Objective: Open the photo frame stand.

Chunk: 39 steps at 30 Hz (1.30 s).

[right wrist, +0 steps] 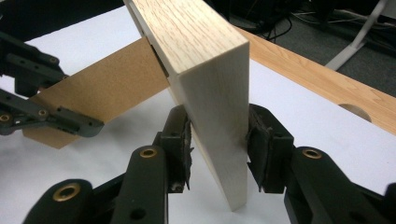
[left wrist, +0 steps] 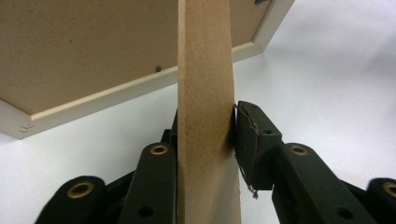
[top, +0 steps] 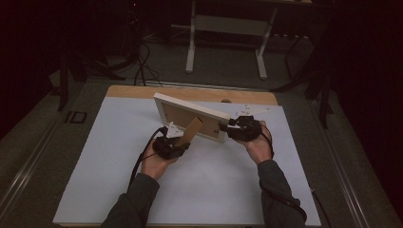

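Note:
A pale wooden picture frame (top: pixel 190 111) stands tilted on its lower edge over the white mat, its brown backing (left wrist: pixel 70 46) toward me. A brown cardboard stand (top: pixel 192 129) hinges out from that backing. My left gripper (top: pixel 177 137) holds the stand's lower end: in the left gripper view the strip (left wrist: pixel 205 93) runs up between the jaws with both pads (left wrist: pixel 247 140) against its edges. My right gripper (top: pixel 223 127) clamps the frame's right side; in the right gripper view the frame's edge (right wrist: pixel 205 70) sits between the two pads (right wrist: pixel 261 140), pressed from both sides.
The white mat (top: pixel 119 156) covers most of the table, with a bare wooden strip (top: pixel 133 91) along the far edge and a hole (right wrist: pixel 355 109) in it. Small white pieces (top: pixel 252 109) lie behind the right gripper. Desk legs (top: pixel 190 42) and cables stand on the dark floor beyond.

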### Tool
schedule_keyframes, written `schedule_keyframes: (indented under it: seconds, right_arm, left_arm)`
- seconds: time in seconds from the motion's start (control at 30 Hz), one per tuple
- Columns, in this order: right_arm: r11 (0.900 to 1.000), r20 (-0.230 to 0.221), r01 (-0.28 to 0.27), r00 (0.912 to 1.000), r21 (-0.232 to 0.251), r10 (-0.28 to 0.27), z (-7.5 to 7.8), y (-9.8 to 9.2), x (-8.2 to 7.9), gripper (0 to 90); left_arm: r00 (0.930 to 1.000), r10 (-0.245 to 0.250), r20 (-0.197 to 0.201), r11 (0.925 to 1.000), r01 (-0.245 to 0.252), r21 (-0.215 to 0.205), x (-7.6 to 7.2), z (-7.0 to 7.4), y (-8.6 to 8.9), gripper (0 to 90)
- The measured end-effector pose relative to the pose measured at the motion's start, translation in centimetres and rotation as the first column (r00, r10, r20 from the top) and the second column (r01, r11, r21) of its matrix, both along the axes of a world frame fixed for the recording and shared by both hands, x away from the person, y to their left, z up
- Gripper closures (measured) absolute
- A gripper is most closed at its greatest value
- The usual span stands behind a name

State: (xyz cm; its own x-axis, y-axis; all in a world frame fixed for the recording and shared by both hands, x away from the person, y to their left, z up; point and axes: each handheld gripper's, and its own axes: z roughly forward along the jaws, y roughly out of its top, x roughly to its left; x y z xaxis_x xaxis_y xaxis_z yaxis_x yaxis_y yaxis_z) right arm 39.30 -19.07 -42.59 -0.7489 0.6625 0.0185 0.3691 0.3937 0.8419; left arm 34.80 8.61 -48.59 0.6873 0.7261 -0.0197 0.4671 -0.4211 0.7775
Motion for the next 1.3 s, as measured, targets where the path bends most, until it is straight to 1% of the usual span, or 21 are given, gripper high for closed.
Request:
schedule_keyframes:
  seconds: [0.1, 0.17, 0.5, 0.73, 0.9, 1.3]
  right_arm:
    - [1.0, 0.003, -0.009, 1.0, -0.007, 0.009, 0.0, 0.1, -0.2, 61.8]
    - [1.0, 0.009, -0.014, 0.9999, -0.013, 0.015, 0.0, 0.1, -0.4, 61.8]
    - [0.999, 0.02, -0.023, 0.9995, -0.026, 0.023, -0.1, 0.3, -1.0, 61.7]
    - [0.999, 0.02, -0.035, 0.9992, -0.032, 0.036, -0.2, 0.4, -1.4, 61.2]
    - [0.998, 0.027, -0.041, 0.9988, -0.036, 0.042, -0.3, 0.6, -1.8, 60.8]
    - [0.997, 0.042, -0.055, 0.9975, -0.059, 0.058, -0.4, 0.8, -2.4, 60.3]
  left_arm:
    - [1.0, -0.002, 0.006, 0.9996, 0.002, -0.028, -0.1, 0.2, 0.2, 69.2]
    - [1.0, -0.004, 0.007, 0.9995, 0.004, -0.032, -0.1, 0.4, 0.3, 69.5]
    - [0.9998, -0.009, 0.018, 0.9994, 0.01, -0.032, -0.4, 0.3, 0.6, 70.6]
    - [0.9999, -0.009, 0.007, 0.999, 0.01, -0.043, -0.6, -0.1, 1.0, 71.6]
    - [0.9998, -0.02, 0.008, 0.9994, 0.02, -0.026, -0.7, -0.3, 1.1, 72.2]
    - [0.9997, -0.024, 0.0, 0.9996, 0.024, -0.012, -0.9, -0.8, 1.2, 72.9]
